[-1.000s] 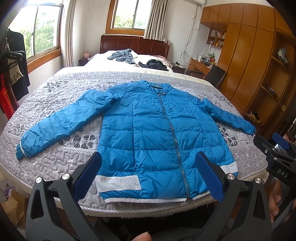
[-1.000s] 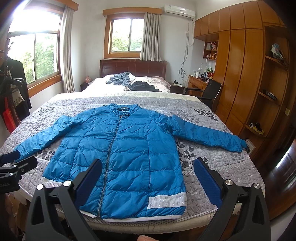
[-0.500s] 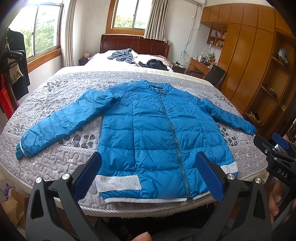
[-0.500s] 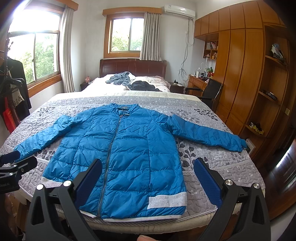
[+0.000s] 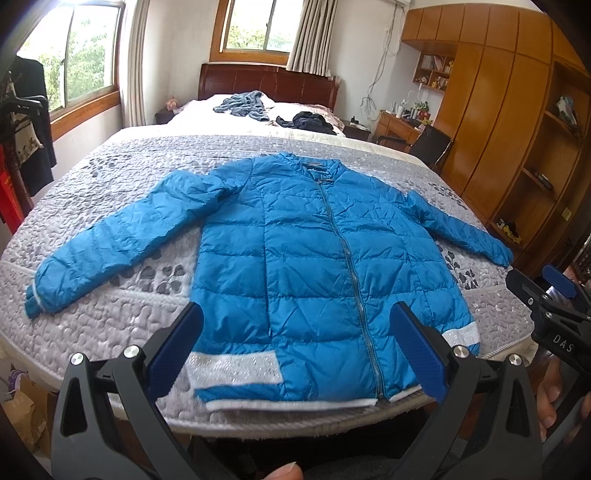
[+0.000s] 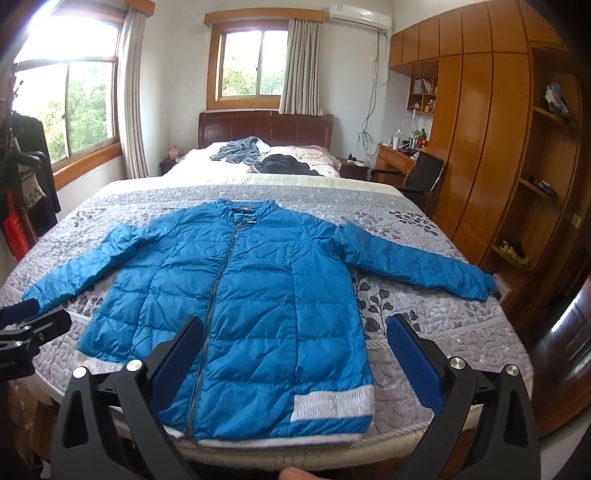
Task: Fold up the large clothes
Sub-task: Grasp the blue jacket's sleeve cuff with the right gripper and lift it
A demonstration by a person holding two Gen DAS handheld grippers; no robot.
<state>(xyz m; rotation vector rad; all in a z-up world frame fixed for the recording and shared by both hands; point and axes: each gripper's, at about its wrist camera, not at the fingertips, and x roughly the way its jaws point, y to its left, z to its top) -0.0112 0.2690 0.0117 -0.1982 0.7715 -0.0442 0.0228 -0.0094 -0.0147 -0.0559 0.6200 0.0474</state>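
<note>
Blue jacket (image 5: pixel 317 258): flat, zipped, unfolded.
Left gripper (image 5: pixel 295 347), right gripper (image 6: pixel 291 354): jaws apart, empty.
Next: likely grasp a sleeve.

Place: a home bedroom.
Bed (image 6: pixel 258 206): quilted grey spread, dark wooden headboard (image 6: pixel 266 127).
Walls: curtained windows (image 6: pixel 255 62), air conditioner (image 6: pixel 360 14).
Storage: built-in wooden wardrobe (image 6: pixel 476 122), probably a desk (image 6: pixel 397 157).

Both wrist views face the headboard, sharing the jacket (image 5: pixel 314 258) (foot-end vantage).
</note>
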